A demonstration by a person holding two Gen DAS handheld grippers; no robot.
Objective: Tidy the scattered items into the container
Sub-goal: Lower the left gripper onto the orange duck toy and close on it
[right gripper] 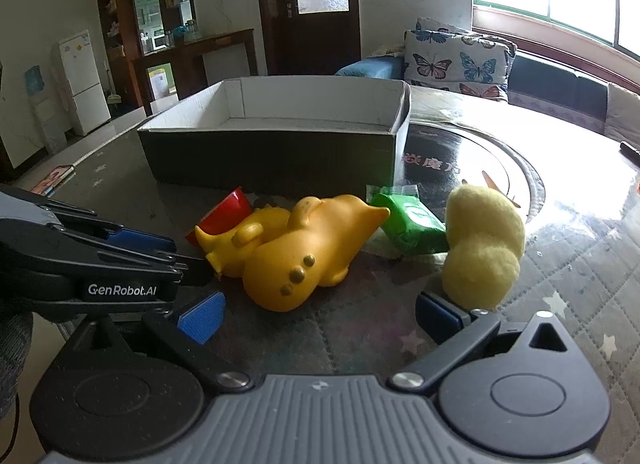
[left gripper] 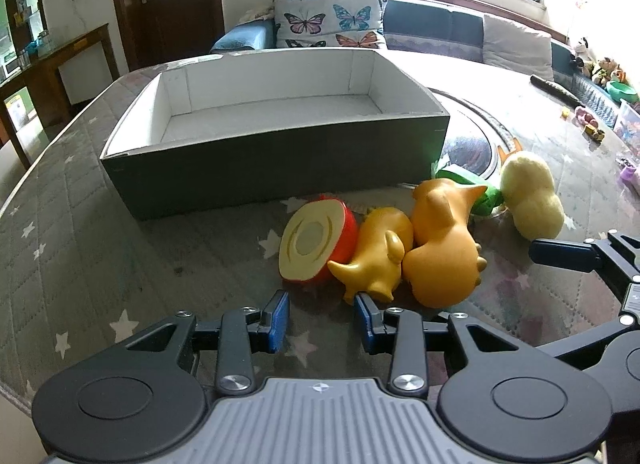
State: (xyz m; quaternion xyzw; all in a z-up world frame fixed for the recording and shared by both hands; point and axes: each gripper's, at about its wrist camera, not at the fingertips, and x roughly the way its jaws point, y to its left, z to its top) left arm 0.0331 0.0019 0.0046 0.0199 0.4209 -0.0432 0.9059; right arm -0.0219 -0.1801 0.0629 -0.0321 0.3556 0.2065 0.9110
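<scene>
**Inspector:** Left gripper [left gripper: 322, 318]?

**Assistant:** Jaws apart, nothing between the pads, low over the table [left gripper: 100, 264], just short of the small yellow toy [left gripper: 376, 260].

**Inspector:** Right gripper [right gripper: 320, 318]?

**Assistant:** Spread wide and empty, near the large yellow toy [right gripper: 304, 260].

**Inspector:** The box [left gripper: 276, 160]?

**Assistant:** Empty. All items lie outside its near wall: red half-fruit [left gripper: 316, 242], both yellow toys touching, green packet [right gripper: 412, 226], fuzzy yellow toy [right gripper: 482, 244] off its right corner.

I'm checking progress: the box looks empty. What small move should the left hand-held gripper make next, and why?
Probably ease the left hand-held gripper forward around the small yellow rubber pig toy: its jaws stand open just short of it, and the dark cardboard box holds nothing.
</scene>
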